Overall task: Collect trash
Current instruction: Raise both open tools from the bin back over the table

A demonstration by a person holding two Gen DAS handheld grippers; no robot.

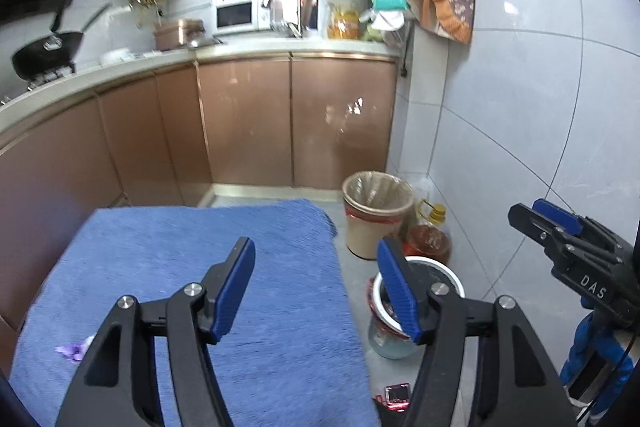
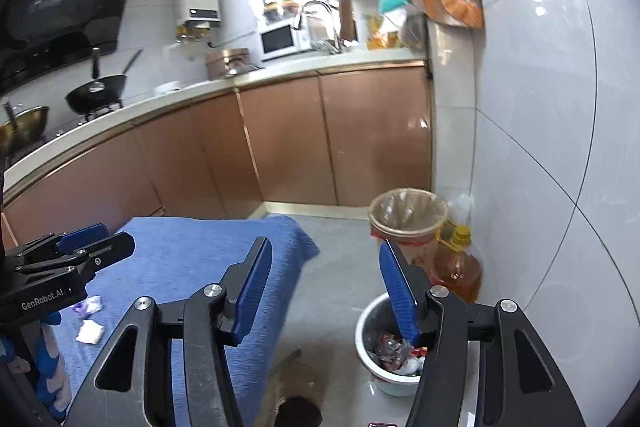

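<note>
Above the blue cloth, both the left gripper and right gripper gape empty. Paper scraps lie on it; the floor bin holds trash.

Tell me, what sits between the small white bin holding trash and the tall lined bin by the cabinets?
In the right wrist view, bare grey floor separates the white bin from the lined bin; an oil bottle stands just beside that gap.

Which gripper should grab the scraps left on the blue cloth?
Probably left. The left gripper is open and empty over the blue cloth, near the purple scrap; the right gripper sits toward the bin.
</note>
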